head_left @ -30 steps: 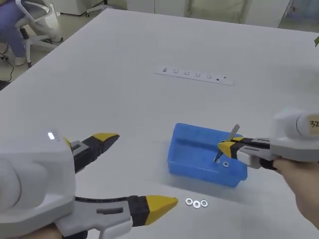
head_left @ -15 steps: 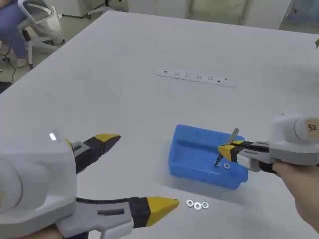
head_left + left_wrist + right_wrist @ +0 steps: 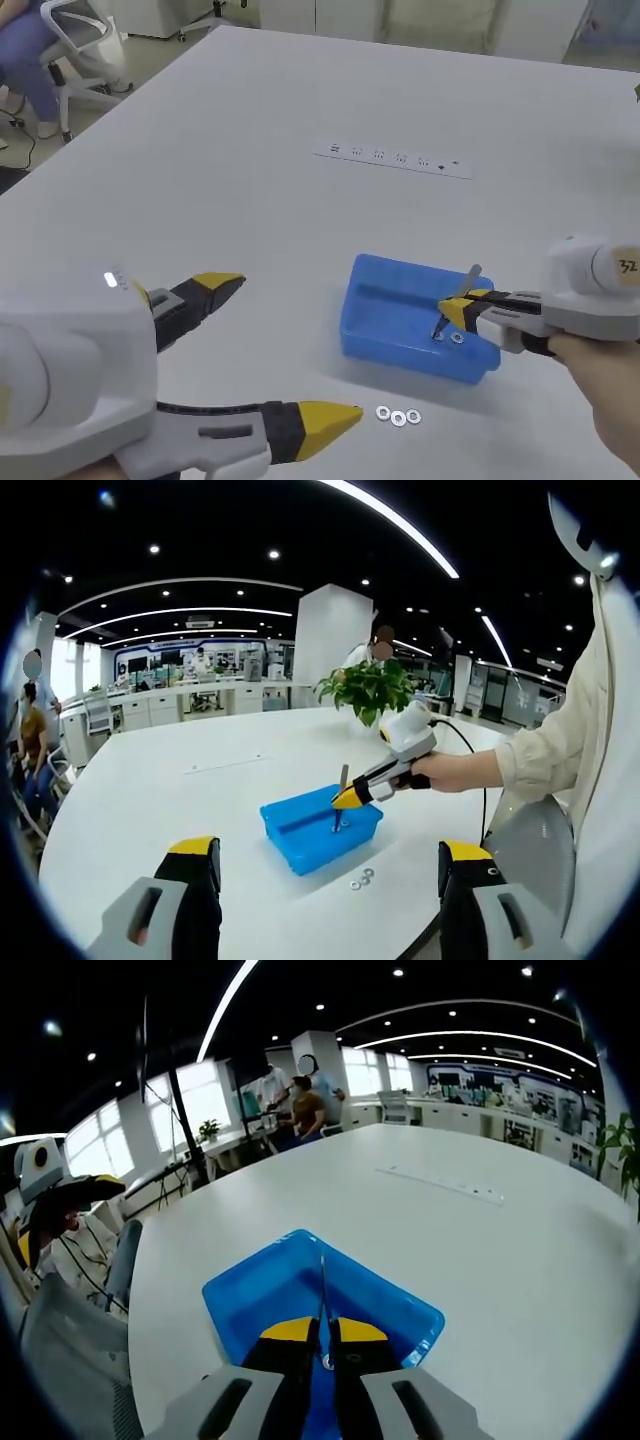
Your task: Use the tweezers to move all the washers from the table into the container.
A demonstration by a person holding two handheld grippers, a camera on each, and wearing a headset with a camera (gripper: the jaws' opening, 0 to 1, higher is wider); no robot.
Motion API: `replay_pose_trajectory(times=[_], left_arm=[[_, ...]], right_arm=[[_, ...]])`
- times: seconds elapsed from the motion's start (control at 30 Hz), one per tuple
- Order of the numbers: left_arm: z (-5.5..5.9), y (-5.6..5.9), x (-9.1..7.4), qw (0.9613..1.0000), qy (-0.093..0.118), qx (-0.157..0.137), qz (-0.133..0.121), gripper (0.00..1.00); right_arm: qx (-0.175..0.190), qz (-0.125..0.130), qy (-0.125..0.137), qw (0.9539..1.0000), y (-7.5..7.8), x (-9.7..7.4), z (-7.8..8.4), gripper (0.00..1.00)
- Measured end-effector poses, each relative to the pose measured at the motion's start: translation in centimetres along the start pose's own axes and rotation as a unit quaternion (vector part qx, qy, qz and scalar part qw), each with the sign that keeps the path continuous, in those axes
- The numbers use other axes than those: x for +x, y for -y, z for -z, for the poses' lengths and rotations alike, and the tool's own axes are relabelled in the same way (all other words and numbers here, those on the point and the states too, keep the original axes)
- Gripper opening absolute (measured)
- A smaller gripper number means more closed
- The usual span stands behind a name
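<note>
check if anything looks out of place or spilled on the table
Nothing is spilled or damaged. The three washers lie in a row on the table just outside the blue container, not yet moved; one washer is inside. The right gripper holds the tweezers over the container.

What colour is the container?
The container is blue; it shows best in the head view.

1. Blue container (image 3: pixel 400 352): shallow rectangular tray, upright, one washer (image 3: pixel 457 338) lying inside.
2. Metal tweezers (image 3: pixel 471 277): tilted, tips down inside the container, beside that washer.
3. Three silver washers (image 3: pixel 398 416): flat in a close row, just beside the container's near wall.
</note>
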State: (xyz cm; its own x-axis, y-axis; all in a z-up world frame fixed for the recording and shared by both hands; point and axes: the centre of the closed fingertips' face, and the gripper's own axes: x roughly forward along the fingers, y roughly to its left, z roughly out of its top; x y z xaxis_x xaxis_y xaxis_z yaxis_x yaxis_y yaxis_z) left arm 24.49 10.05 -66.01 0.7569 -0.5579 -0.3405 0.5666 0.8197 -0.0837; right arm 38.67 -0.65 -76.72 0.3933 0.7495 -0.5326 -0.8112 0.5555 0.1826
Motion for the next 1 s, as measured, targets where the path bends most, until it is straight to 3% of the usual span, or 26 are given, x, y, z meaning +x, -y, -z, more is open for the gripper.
replay_pose_trajectory(times=[0.33,0.5,0.8,1.0], left_arm=[[0.0,-0.2,-0.1,1.0000,0.000,0.000,-0.002,0.92],[0.2,-0.3,-0.2,1.0000,-0.002,0.001,-0.003,0.91],[0.0,0.0,0.0,1.0000,-0.001,0.002,0.001,0.91],[-0.1,0.0,0.0,1.0000,0.001,0.003,0.001,0.91]], right_arm=[[0.007,0.003,0.014,0.9999,-0.1,-0.4,-0.4,0.03],[0.005,0.006,0.035,0.9994,-0.4,-1.4,-1.2,0.03],[0.000,0.002,0.072,0.9974,-1.6,-3.3,-3.1,0.03],[-0.010,-0.013,0.091,0.9957,-3.3,-4.6,-3.9,0.03]])
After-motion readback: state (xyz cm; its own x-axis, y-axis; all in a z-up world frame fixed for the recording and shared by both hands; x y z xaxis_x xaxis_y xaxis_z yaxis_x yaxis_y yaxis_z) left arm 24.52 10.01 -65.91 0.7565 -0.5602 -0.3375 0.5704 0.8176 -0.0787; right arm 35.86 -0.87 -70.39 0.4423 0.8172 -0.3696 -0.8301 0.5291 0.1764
